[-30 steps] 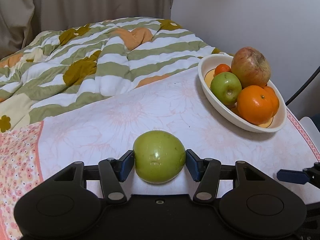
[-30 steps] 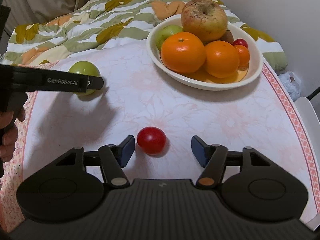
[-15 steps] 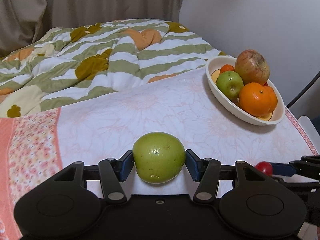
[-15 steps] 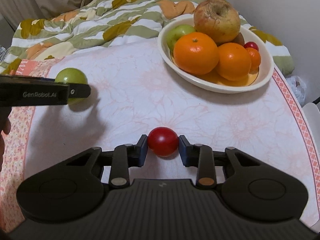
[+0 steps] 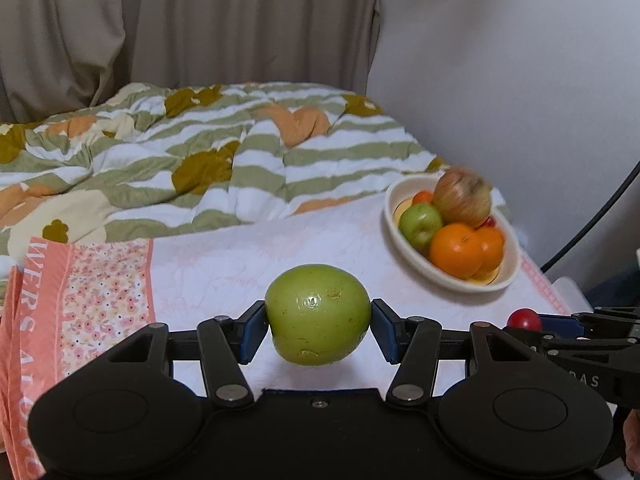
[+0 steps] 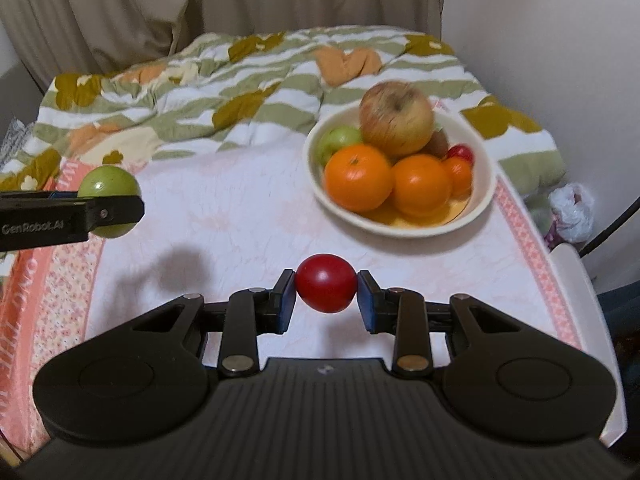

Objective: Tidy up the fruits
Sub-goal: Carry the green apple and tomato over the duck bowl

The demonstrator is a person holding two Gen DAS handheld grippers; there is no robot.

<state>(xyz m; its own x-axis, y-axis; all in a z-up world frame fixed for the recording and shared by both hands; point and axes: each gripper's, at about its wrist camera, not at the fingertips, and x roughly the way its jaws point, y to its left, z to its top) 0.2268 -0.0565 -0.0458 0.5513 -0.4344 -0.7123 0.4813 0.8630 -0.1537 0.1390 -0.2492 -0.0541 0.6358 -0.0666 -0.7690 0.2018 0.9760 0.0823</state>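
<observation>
Two fruits held clear of the desk (image 6: pixel 240 216): left tool (image 5: pixel 318 322) clamped on green apple (image 5: pixel 318 314), right tool (image 6: pixel 326 294) closed on red tomato (image 6: pixel 326 288); lower each gently into crowded bowl (image 6: pixel 486 184), avoiding rolling oranges (image 6: pixel 358 176).

The left gripper (image 6: pixel 120 212) carries the white words "GenRobot.AI" on its side. The tablecloth's (image 5: pixel 48 280) orange border shows large pale letters, partly "WERS".

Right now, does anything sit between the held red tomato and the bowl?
Nothing visible does. Only bare tablecloth lies between the red tomato and the bowl; the bowl is already heaped with fruit.
</observation>
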